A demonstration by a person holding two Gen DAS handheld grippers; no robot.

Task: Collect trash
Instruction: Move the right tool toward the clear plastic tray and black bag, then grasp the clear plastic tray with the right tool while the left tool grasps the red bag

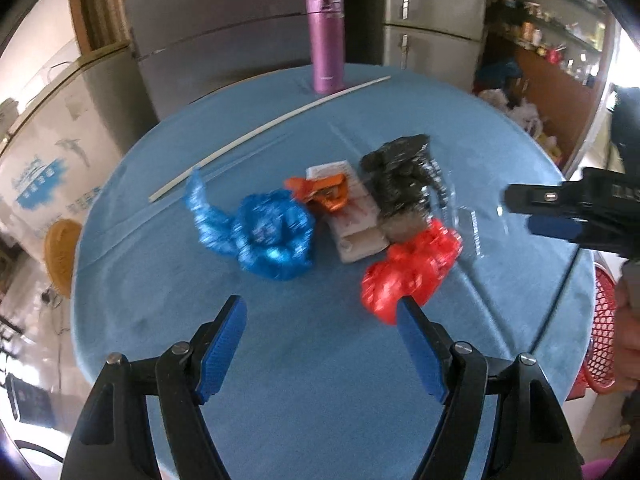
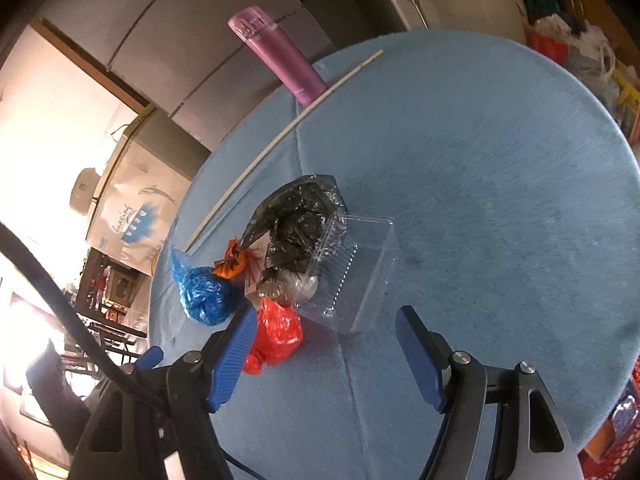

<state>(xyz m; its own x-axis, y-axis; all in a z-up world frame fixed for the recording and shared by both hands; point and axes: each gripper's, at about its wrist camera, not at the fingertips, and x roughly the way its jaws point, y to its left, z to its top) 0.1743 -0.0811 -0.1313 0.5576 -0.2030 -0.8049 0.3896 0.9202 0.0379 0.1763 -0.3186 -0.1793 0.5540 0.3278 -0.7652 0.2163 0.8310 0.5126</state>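
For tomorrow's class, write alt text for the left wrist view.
The open left gripper hovers over a round blue table bearing crumpled blue, red and black bags; a purple flask stands behind them.

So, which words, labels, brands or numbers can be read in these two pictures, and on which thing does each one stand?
No text can be read for certain.
Purple bottle: small pale mark near its base, too small to read.
Cardboard box beside the table: blue print with dolphins, script-like word, too blurred to quote.
Flat packet under the crumpled bags: reddish print, blurred.
Right gripper: pale marks on its black body, unreadable.
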